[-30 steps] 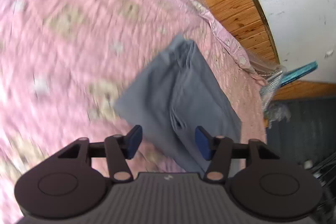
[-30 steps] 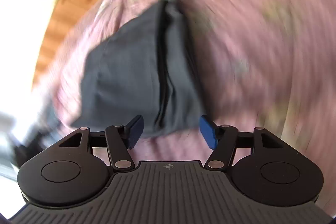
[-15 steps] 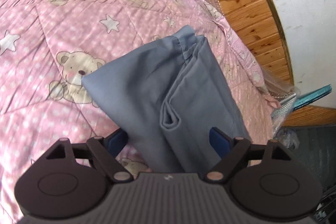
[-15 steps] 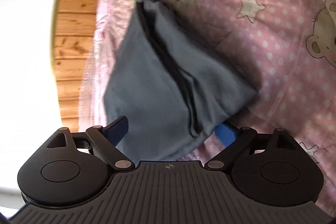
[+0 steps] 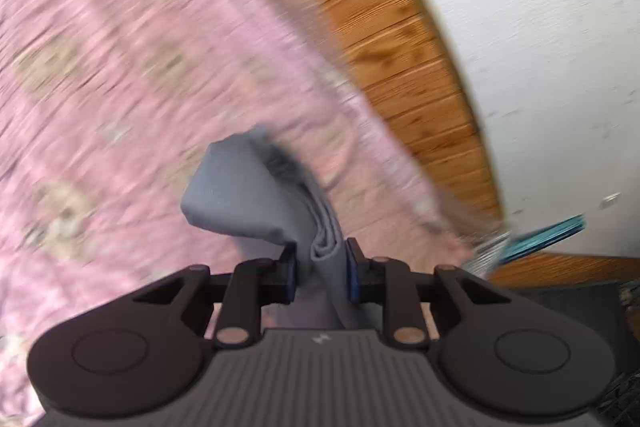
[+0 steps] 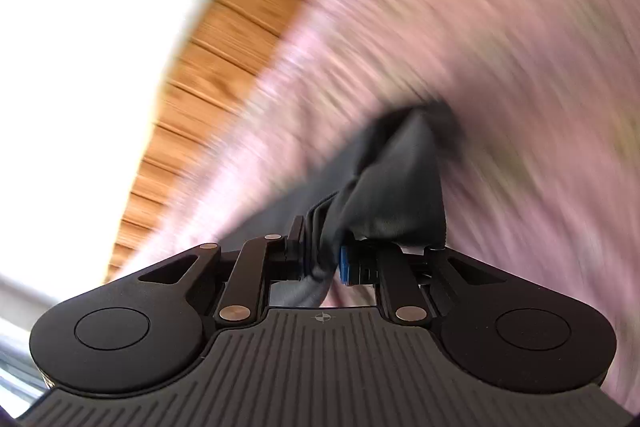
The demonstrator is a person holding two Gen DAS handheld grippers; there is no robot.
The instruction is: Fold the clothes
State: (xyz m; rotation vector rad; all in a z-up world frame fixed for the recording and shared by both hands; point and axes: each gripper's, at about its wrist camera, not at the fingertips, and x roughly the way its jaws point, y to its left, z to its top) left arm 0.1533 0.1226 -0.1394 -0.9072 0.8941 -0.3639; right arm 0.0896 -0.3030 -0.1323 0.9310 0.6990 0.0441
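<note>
My left claw (image 5: pixel 322 269) is closing, its pads clamped on one grey garment (image 5: pixel 244 195). My right claw (image 6: pixel 322 259) is closing too, pinching the same garment (image 6: pixel 400 187), which bunches toward 12 o'clock over one pink bed (image 5: pixel 120 67).

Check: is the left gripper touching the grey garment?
Touching. The left wrist view shows the left gripper closing on bunched folds of the grey garment, both pads against cloth.
</note>
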